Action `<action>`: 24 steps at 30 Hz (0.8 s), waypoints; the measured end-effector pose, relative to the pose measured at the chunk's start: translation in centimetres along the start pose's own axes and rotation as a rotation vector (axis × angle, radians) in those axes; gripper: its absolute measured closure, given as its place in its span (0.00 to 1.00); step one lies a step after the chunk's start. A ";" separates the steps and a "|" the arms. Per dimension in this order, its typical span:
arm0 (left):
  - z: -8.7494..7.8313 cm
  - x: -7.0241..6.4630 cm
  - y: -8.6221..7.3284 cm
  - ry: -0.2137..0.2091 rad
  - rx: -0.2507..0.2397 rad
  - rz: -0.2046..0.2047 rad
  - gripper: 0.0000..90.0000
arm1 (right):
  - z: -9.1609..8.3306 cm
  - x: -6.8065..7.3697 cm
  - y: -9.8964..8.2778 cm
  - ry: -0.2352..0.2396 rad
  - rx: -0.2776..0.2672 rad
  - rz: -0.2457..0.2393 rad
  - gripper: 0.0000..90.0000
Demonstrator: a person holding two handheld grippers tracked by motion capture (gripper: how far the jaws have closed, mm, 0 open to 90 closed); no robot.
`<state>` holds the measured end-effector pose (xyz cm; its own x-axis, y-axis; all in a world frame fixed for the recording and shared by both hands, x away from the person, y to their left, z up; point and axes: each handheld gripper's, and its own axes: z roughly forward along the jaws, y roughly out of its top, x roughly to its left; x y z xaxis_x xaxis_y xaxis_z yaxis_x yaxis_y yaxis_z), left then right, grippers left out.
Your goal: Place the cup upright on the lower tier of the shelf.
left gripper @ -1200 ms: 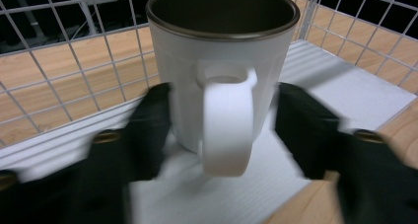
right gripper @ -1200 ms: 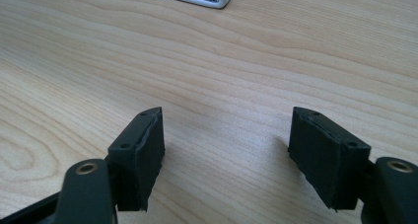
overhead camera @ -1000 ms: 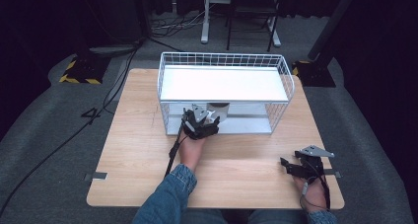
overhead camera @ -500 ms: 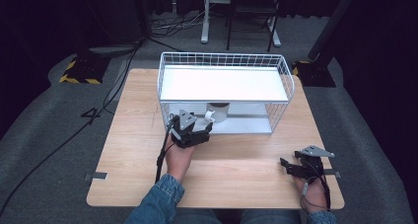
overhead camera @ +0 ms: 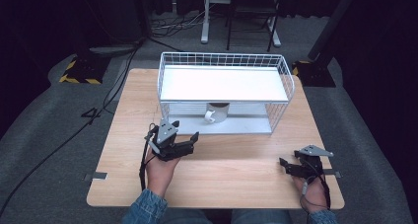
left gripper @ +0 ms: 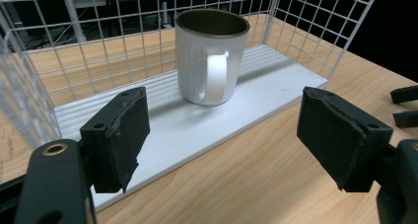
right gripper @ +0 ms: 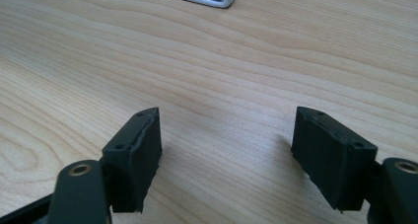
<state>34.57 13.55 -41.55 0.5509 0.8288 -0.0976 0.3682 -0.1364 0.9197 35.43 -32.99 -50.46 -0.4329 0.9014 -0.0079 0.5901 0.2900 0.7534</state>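
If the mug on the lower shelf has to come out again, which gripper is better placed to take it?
Probably left. The left gripper sits open just in front of the rack, and the mug stands upright straight ahead between its jaws, handle toward it. The right gripper, also open, rests near the table's right front corner, over bare wood.

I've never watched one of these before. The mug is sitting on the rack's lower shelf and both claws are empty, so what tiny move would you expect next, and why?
Probably the left gripper draws a little further back from the rack. Its jaws stand open and empty, and the mug stands upright on the lower shelf, apart from them. The right gripper rests open on the table.
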 end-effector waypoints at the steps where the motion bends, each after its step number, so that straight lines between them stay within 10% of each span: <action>1: -0.4 0.0 0.0 -0.001 0.006 0.007 0.23 | 0.0 0.0 0.0 0.000 -0.001 -0.001 0.30; 24: -8.3 2.4 -1.9 -0.062 0.082 0.029 0.23 | 0.2 0.2 0.2 0.014 -0.001 -0.012 0.30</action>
<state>29.03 20.31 -40.36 0.6063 0.7893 -0.0974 0.4107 -0.2058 0.8883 35.60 -32.71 -50.46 -0.4494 0.8933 -0.0082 0.5838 0.3006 0.7542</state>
